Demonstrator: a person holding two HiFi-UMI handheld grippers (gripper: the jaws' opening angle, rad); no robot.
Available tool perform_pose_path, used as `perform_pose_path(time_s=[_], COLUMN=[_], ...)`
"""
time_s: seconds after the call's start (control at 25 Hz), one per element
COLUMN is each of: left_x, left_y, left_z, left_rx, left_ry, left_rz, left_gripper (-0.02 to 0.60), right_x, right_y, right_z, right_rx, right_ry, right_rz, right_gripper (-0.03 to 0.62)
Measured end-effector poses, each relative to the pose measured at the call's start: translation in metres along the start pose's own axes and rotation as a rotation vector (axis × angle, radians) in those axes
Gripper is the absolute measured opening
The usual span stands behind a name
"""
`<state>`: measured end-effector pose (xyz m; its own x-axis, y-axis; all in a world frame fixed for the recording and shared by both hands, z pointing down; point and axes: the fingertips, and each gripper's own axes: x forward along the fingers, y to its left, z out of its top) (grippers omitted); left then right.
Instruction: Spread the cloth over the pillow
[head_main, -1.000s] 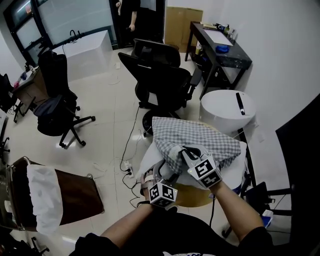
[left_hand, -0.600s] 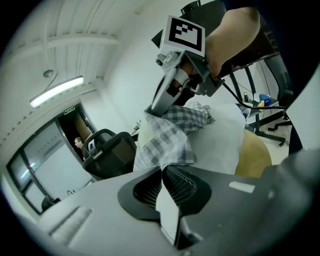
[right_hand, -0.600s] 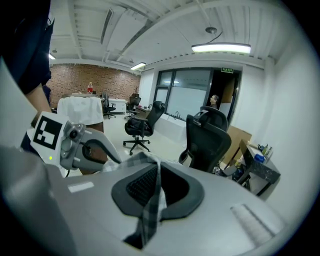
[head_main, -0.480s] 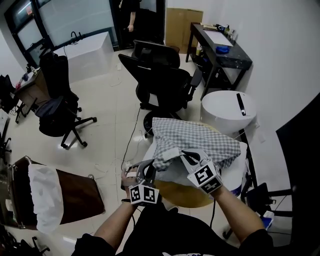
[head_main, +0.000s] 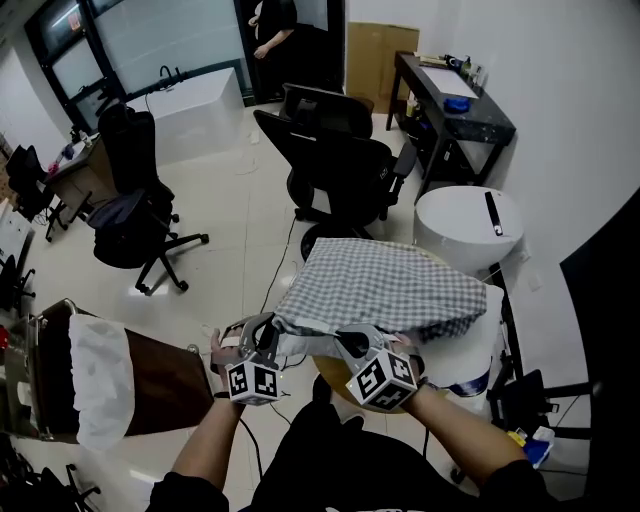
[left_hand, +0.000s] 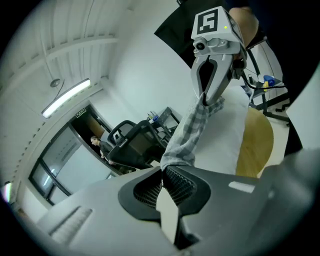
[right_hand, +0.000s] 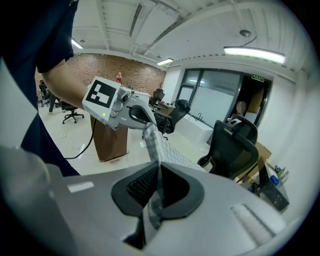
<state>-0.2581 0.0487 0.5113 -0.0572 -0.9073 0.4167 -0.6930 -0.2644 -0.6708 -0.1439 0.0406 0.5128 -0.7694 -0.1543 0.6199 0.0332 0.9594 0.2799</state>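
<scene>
The cloth lay draped over the white pillow on the round desk. The fingers of the left gripper were clamped on its near left corner, those of the right gripper on its near right corner.

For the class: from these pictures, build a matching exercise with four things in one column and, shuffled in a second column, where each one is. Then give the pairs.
1. grey checked cloth
2. white pillow
3. black office chair
4. black side table

A. against the white wall
B. under the cloth, on the round wooden table
C. gripped at its near edge by the left tongs and right tongs
D. on the tiled floor, just beyond the pillow

Pairs: 1-C, 2-B, 3-D, 4-A
</scene>
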Motion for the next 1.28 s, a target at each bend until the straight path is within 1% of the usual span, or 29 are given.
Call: perform_pose_path(time_s=[0.12,0.28,0.36,0.52,0.64,0.84,0.88,1.04,1.08,1.16,1.28], left_x=[-0.013,-0.024,-0.024,-0.013,0.0,0.018,0.02,0.022,0.022,0.021,0.017], left_y=[-0.004,-0.005,-0.009,-0.035,-0.067,-0.098,-0.102,-0.114,-0.113,-0.109,-0.097], left_z=[-0.02,-0.047,-0.065,-0.109,-0.14,-0.164,-0.168,-0.186,-0.187,-0.18,-0.161], left_rx=[0.033,0.05,0.059,0.047,0.035,0.009,-0.001,-0.036,-0.039,-0.04,-0.012], left_ry=[0.024,0.045,0.057,0.087,0.12,0.153,0.165,0.216,0.218,0.196,0.156], left_rz=[-0.038,-0.083,-0.122,-0.258,-0.378,-0.527,-0.563,-0.707,-0.731,-0.766,-0.817], left_gripper=[0.0,0.0,0.0,0.0,0.0,0.002,0.011,0.143,0.158,0.173,0.179], right_x=[0.01,0.026,0.038,0.068,0.095,0.124,0.127,0.135,0.136,0.138,0.141], right_y=[0.021,0.046,0.054,0.07,0.082,0.095,0.096,0.094,0.093,0.095,0.099], right_z=[0.004,0.016,0.02,0.015,-0.007,-0.046,-0.051,-0.064,-0.066,-0.072,-0.078], right_rx=[-0.05,-0.12,-0.145,-0.155,-0.17,-0.108,-0.097,-0.082,-0.08,-0.073,-0.063], right_ry=[0.022,0.052,0.073,0.139,0.207,0.296,0.312,0.35,0.357,0.363,0.376], right_rz=[0.036,0.072,0.086,0.109,0.133,0.156,0.155,0.136,0.133,0.13,0.127], right_gripper=[0.009,0.009,0.009,0.009,0.009,0.009,0.009,0.009,0.009,0.009,0.011])
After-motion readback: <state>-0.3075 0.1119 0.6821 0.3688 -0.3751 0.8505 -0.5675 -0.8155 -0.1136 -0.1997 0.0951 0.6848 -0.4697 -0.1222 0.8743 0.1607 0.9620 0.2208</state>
